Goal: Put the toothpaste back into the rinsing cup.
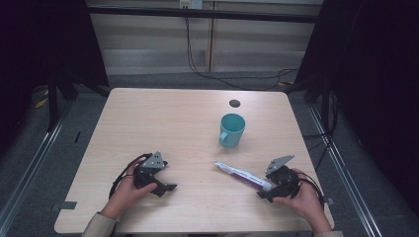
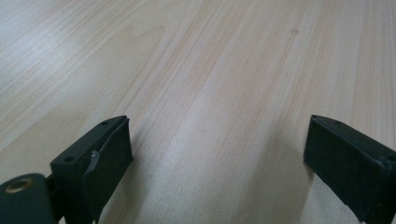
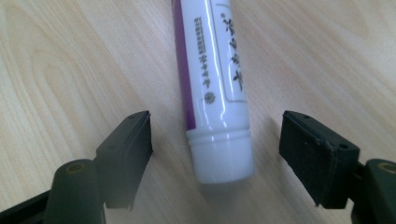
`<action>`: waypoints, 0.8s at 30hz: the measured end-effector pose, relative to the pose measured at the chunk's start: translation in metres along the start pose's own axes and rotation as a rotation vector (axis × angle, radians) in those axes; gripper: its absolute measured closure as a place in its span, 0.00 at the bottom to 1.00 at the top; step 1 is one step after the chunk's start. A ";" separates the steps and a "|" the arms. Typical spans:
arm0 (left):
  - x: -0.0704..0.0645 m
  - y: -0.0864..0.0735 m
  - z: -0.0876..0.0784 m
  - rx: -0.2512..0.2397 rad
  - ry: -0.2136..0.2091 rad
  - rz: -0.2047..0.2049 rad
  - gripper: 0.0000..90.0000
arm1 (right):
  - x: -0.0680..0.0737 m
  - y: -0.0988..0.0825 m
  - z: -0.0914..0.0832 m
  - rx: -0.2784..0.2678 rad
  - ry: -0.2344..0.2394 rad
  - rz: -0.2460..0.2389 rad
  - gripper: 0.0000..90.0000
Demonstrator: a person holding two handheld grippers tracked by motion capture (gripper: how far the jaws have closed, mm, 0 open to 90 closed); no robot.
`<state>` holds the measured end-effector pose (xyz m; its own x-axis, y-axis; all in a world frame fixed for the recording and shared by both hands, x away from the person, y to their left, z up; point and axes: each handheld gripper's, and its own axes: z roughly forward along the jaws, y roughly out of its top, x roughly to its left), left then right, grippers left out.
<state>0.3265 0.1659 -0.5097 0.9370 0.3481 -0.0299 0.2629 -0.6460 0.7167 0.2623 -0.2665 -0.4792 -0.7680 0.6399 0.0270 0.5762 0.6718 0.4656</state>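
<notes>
From the high view, your right gripper [image 1: 267,193] sits at the lower right of the frame, right at the cap end of the toothpaste tube [image 1: 242,176], which lies flat just below the teal mug [image 1: 232,129] at centre right. You look lined up for a grasp there. Your left gripper [image 1: 165,183] waits at lower left over bare table [image 1: 163,118], probably parked.

In the left gripper view, its jaws stand wide with nothing between them; both are cut off at the bottom edge.

In the right gripper view, the jaws stand wide on either side of the tube's white cap [image 3: 223,154], not touching it. The tube runs out of the top edge, and its print is too partial to read.
</notes>
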 end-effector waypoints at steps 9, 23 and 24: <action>0.000 0.000 0.000 0.001 0.000 0.000 0.08 | 0.003 0.033 0.003 0.085 0.007 -0.040 0.28; 0.000 0.000 0.000 0.000 0.000 0.001 0.08 | 0.007 0.068 0.017 0.173 0.010 -0.113 0.30; 0.000 0.000 0.000 0.001 0.000 0.000 0.08 | 0.007 0.070 0.018 0.179 0.011 -0.123 0.30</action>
<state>0.3265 0.1659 -0.5097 0.9369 0.3482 -0.0299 0.2633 -0.6468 0.7158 0.3020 -0.2082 -0.4622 -0.8381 0.5454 -0.0104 0.5175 0.8010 0.3011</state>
